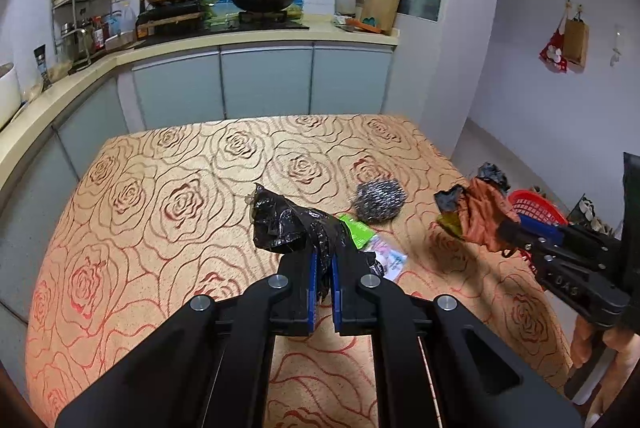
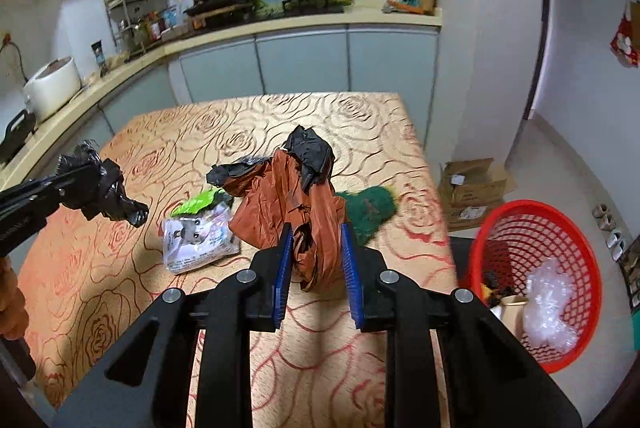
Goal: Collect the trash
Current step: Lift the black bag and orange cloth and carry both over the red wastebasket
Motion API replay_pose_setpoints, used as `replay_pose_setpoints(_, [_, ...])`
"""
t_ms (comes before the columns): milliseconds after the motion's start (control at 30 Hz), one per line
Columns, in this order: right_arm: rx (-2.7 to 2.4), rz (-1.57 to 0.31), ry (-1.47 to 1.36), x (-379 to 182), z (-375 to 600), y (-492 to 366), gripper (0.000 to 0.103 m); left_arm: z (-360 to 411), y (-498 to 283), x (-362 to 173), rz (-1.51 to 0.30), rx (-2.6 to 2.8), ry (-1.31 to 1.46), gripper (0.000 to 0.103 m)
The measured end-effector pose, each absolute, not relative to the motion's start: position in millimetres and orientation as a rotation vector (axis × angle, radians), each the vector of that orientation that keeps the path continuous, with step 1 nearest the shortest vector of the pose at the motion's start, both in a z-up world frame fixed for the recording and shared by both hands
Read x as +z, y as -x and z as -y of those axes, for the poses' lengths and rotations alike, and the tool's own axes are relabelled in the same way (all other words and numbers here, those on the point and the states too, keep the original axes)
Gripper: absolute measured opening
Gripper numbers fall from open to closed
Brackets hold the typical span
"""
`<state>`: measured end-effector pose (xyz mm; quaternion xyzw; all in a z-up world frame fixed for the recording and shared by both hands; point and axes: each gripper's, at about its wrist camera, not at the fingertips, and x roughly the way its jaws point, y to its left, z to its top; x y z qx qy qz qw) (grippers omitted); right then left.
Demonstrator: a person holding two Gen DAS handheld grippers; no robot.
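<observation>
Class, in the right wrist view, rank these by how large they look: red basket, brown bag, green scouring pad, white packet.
1. red basket
2. brown bag, though it is nearest the camera, so unsure
3. white packet
4. green scouring pad, partly hidden

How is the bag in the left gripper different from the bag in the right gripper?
The black bag in the left gripper is dark all over; the brown bag in the right gripper is rust brown with black scraps on top. The black bag is a small tight wad; the brown bag is bulkier and looser. Both are crumpled plastic, clamped and off the table.
</observation>
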<state>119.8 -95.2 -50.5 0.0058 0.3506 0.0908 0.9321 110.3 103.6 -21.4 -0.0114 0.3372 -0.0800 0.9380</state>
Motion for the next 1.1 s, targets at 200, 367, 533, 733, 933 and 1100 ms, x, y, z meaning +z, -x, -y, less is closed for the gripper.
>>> replay_pose_setpoints(200, [0.111,-0.684,-0.027,-35,128,-106,0.024,-75,-115,-14,-0.669,-0.225,-0.004,0.005])
replay_pose_setpoints(367, [0.032,-0.661,-0.042,-28,161,-99,0.024,-43,-120,-9,-0.656,-0.297,-0.022,0.005])
replay_pose_setpoints(533, [-0.063,-0.647,-0.060,-23,202,-88,0.024,-7,-126,-2,-0.645,-0.394,-0.037,0.005])
replay_pose_setpoints(733, [-0.170,-0.639,-0.090,-23,249,-72,0.024,45,-133,3,-0.632,-0.504,-0.064,0.005])
replay_pose_setpoints(933, [-0.239,-0.638,-0.091,-24,277,-60,0.024,92,-142,2,-0.642,-0.598,-0.086,0.005])
replay_pose_setpoints(1100, [-0.270,-0.643,-0.094,-27,294,-56,0.024,128,-149,-7,-0.659,-0.652,-0.113,0.005])
